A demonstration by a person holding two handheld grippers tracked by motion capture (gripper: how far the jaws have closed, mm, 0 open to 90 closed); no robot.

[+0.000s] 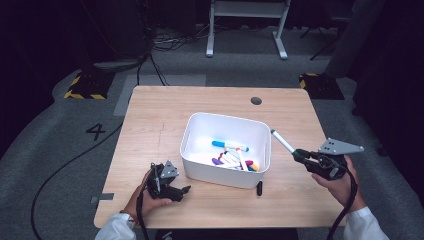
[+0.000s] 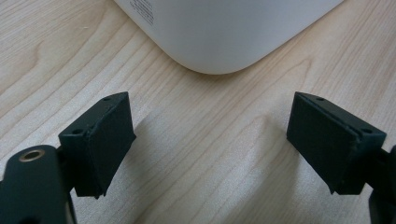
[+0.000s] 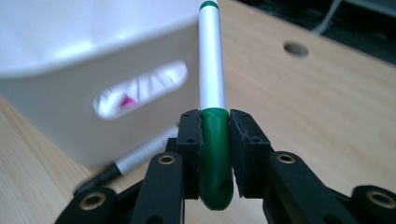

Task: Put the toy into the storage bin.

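A white bin (image 1: 197, 165) stands mid-table with several markers (image 1: 234, 159) inside. My right gripper (image 1: 298, 154) is shut on the green cap of a white marker with green ends (image 1: 282, 141), lifted above the table right of the bin, its tip slanting toward the bin's right rim. The right gripper view has the green marker (image 3: 212, 84) clamped between the pads (image 3: 215, 135), beside the bin wall (image 3: 60, 102). My left gripper (image 1: 184, 190) rests open on the table near the bin's front-left corner (image 2: 219, 42); nothing lies between its pads (image 2: 109, 135).
A black-capped marker (image 1: 259, 188) lies on the wooden table (image 1: 150, 115) by the bin's front-right corner, also seen as the black-capped marker (image 3: 135, 161) under my right jaws. A round cable hole (image 1: 256, 101) sits near the far edge. Cables cross the floor beyond.
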